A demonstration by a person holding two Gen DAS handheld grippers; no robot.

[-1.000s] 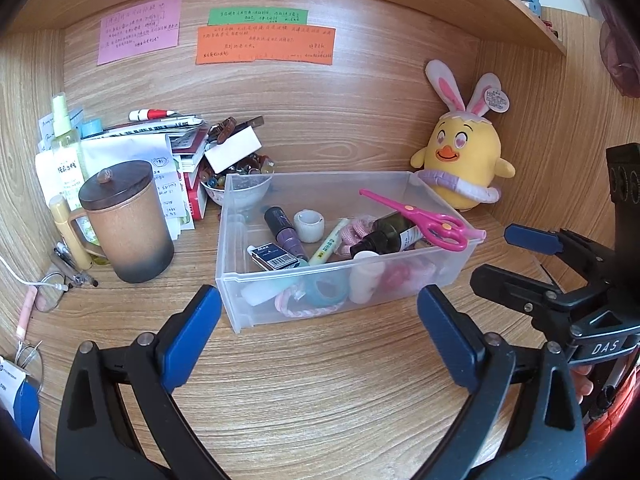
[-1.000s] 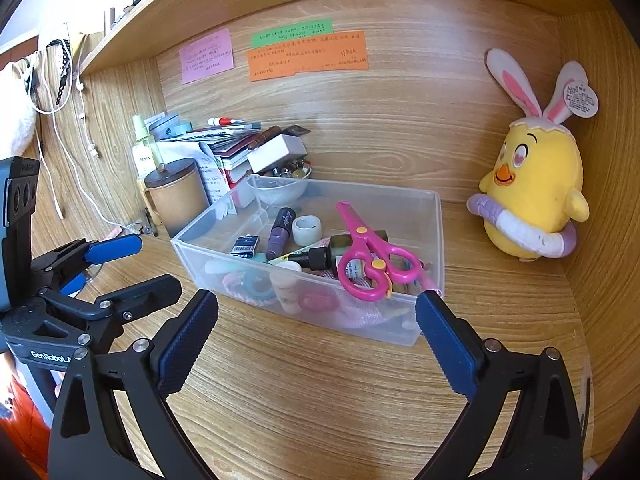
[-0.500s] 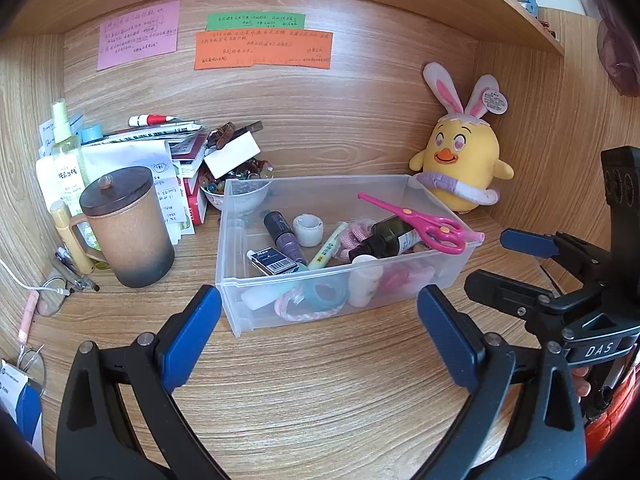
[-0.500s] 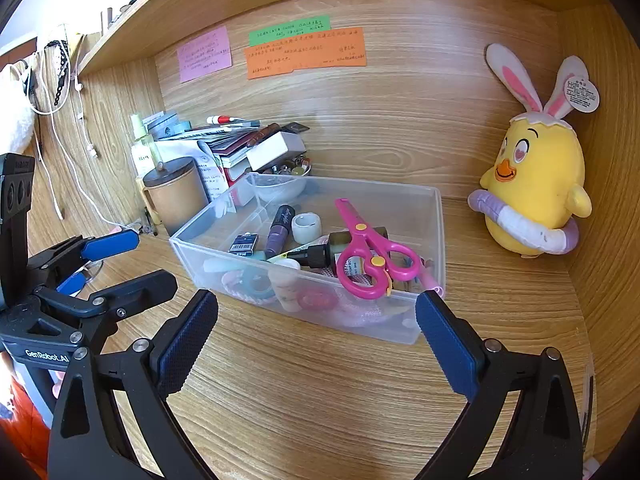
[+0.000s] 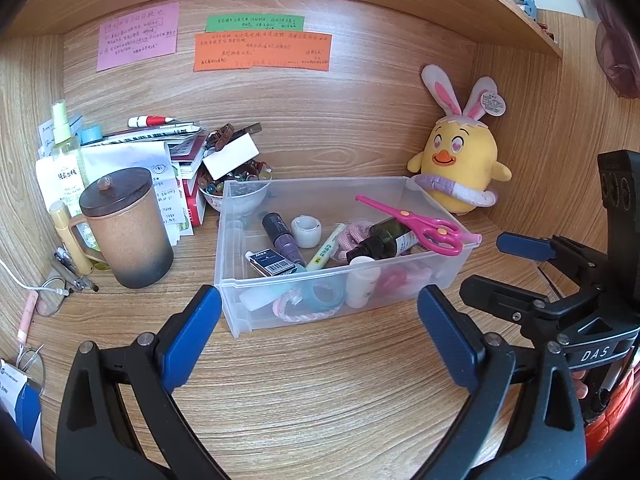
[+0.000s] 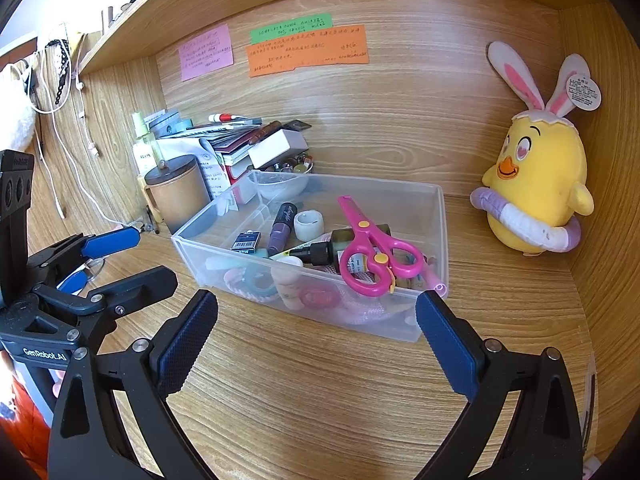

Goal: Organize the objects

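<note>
A clear plastic bin [image 5: 434, 278] [image 6: 188, 250] stands on the wooden desk, full of small items. Pink scissors [image 5: 416, 224] [image 6: 372, 248] lie on top, over a dark bottle [image 5: 384, 240]. A purple tube [image 5: 280, 236], a white ring [image 5: 306, 232] and a small dark box [image 5: 272, 262] lie inside too. My left gripper [image 5: 318, 320] is open and empty, in front of the bin. My right gripper [image 6: 316, 328] is open and empty, also in front of the bin; it shows at the right of the left wrist view [image 5: 516, 268].
A brown lidded mug [image 5: 128, 228] stands left of the bin. Behind it are stacked books and papers [image 5: 160, 152], a spray bottle [image 5: 66, 152] and a bowl of beads [image 5: 236, 192]. A yellow plush chick [image 5: 460, 164] [image 6: 536, 184] sits at the back right. Glasses and cables [image 5: 48, 296] lie far left.
Both grippers have drawn back slightly from the bin, which now sits a little farther off in both views. Both jaws stay open. Nothing on the desk has moved.
</note>
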